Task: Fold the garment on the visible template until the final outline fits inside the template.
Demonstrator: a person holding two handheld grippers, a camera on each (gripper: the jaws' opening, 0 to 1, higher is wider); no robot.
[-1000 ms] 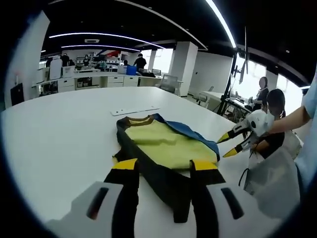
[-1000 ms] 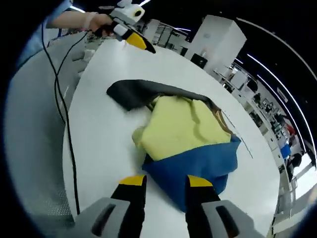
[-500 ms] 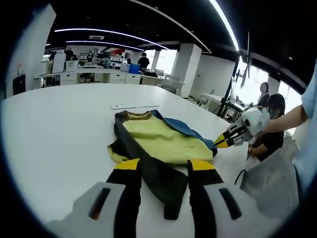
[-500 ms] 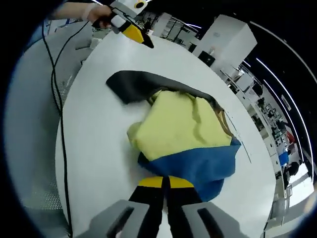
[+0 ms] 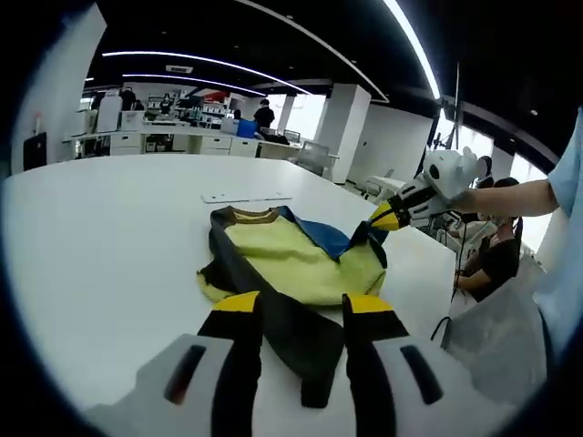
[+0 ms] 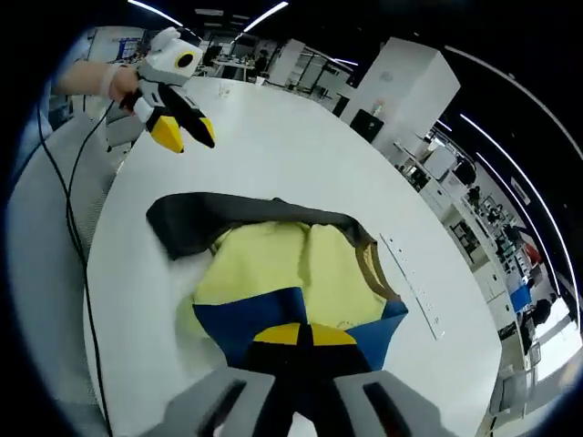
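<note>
Right gripper view: my right gripper [image 6: 298, 335], jaws pinching the garment's [image 6: 273, 264] blue edge, lifts it mid-fold, left gripper [image 6: 185, 129] spread and idle, and the template is seemingly unreadable.

An open-plan office or lab floor: ahead of the left gripper a large white table [image 5: 109, 209] runs toward rows of desks [image 5: 182, 141], white square pillars [image 5: 339, 127], ceiling light strips [image 5: 182, 59] and bright windows [image 5: 474, 150], with people standing far off and seated nearby.

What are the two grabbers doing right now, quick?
Left gripper: open, over the dark sleeve, holding nothing.
Right gripper: shut on the blue sleeve, lifting it over the garment.
</note>
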